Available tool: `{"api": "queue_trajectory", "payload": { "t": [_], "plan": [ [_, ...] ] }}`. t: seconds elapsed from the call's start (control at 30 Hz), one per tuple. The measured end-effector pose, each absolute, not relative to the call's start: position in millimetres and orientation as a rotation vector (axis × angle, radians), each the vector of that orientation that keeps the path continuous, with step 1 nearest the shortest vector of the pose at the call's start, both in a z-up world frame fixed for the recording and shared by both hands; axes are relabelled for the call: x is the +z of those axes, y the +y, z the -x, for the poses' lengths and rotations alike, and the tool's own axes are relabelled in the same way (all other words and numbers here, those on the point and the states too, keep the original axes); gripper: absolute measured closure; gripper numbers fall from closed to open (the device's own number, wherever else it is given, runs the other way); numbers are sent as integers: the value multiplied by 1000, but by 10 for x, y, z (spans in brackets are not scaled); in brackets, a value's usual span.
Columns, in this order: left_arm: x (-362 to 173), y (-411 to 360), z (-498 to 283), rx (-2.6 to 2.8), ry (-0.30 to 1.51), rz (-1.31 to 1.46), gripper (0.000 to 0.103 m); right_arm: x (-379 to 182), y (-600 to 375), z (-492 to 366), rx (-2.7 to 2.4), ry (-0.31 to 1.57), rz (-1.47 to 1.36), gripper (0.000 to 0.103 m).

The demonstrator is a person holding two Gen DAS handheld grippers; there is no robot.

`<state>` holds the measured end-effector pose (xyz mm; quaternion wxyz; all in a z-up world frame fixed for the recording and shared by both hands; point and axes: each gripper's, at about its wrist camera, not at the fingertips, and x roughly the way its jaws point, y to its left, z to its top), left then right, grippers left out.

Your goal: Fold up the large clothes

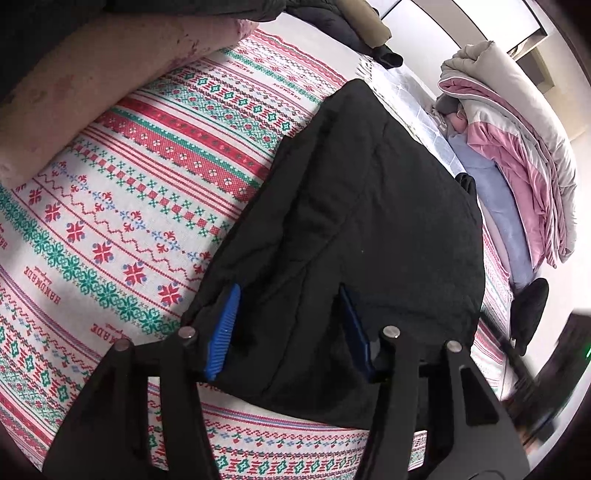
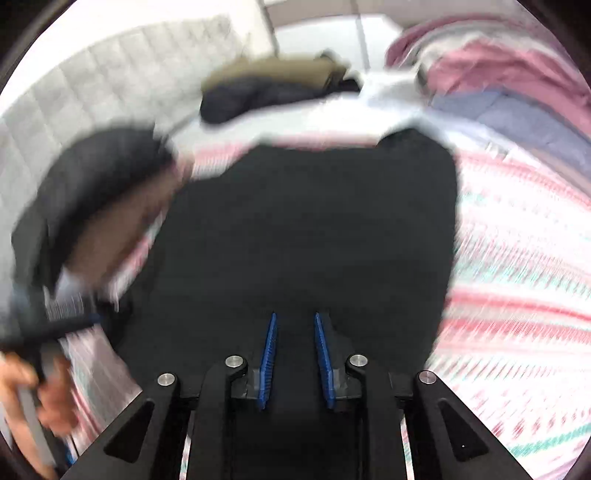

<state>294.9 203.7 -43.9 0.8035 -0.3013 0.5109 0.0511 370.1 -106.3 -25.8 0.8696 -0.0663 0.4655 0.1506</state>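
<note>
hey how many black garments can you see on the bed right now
3. The black quilted jacket lies flat on the patterned bedspread beneath both tools. A second dark garment sits bunched at the far edge, and a third on the right. Others may be hidden.

Black garment (image 1: pixel 354 206), red-green-white cross-stitch patterned bedspread (image 1: pixel 147 177), pink-and-grey quilt (image 1: pixel 517 140), blue gripper pads (image 1: pixel 222 332)

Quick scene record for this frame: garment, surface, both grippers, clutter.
garment: black quilted garment, lying folded on the bed
surface: patterned bedspread, red and green on white
left gripper: open, fingers astride the garment's near edge
right gripper: narrow gap between fingers, over the garment; view motion-blurred
clutter: pink and grey bedding pile at the far side
</note>
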Motion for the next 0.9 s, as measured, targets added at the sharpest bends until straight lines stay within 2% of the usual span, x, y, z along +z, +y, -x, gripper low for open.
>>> {"api": "queue_trajectory", "payload": {
  "t": [0.1,0.17,0.23,0.3,0.37,0.53,0.67,0.73,0.83,0.9],
  "plan": [
    [-427,2003,-2936,120,1091,631,46,-51,-1231,-4192,244,933,39,65],
    [-416,1980,-2913,132,1091,624,46,-108,-1364,-4594,200,969,-48,64],
    [-409,1965,-2903,142,1091,626,46,-296,-1469,-4923,120,1016,-111,64],
    [-413,1983,-2914,142,1093,648,46,-742,-1431,-5186,95,1109,-78,65],
    [-422,2022,-2912,145,1097,672,46,-963,-1245,-5205,62,1131,62,65],
    [-429,2030,-2862,139,1100,697,46,-789,-896,-5260,-6,1164,278,63],
    [-427,2010,-2852,140,1101,694,46,-442,-502,-5128,200,1075,152,63],
    [-428,2007,-2850,140,1102,696,46,-405,-194,-5084,246,1047,177,63],
    [-421,1992,-2847,137,1103,693,46,-601,352,-5086,310,1056,306,63],
    [-413,1979,-2853,135,1102,678,46,-996,517,-5162,294,1123,340,63]
  ]
}}
